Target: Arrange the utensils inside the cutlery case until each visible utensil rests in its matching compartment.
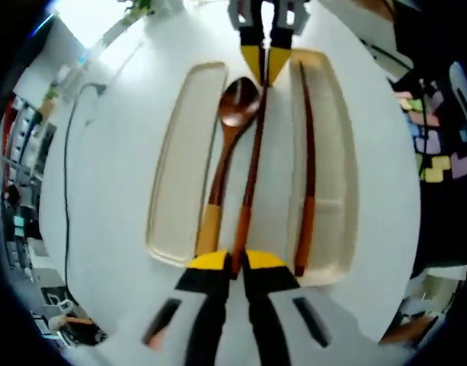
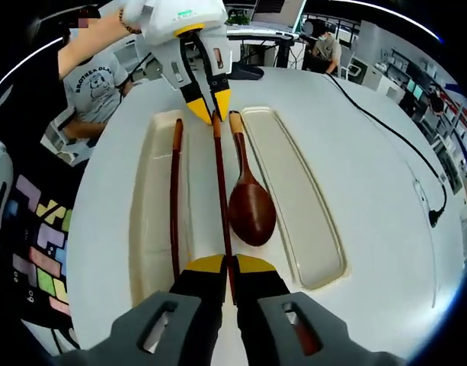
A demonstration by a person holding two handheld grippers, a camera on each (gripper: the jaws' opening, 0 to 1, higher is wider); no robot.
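Left gripper [image 1: 235,263] and right gripper [image 2: 231,268] both clamp opposite ends of loose chopstick [image 1: 251,177] between the trays, beside spoon [image 1: 229,137]; lift level, lower beside the chopstick already in tray [image 1: 334,221].

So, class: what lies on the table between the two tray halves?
In the left gripper view, the spoon and a chopstick, gripped at both ends by the two grippers, lie between the empty tray and the tray holding the other chopstick.
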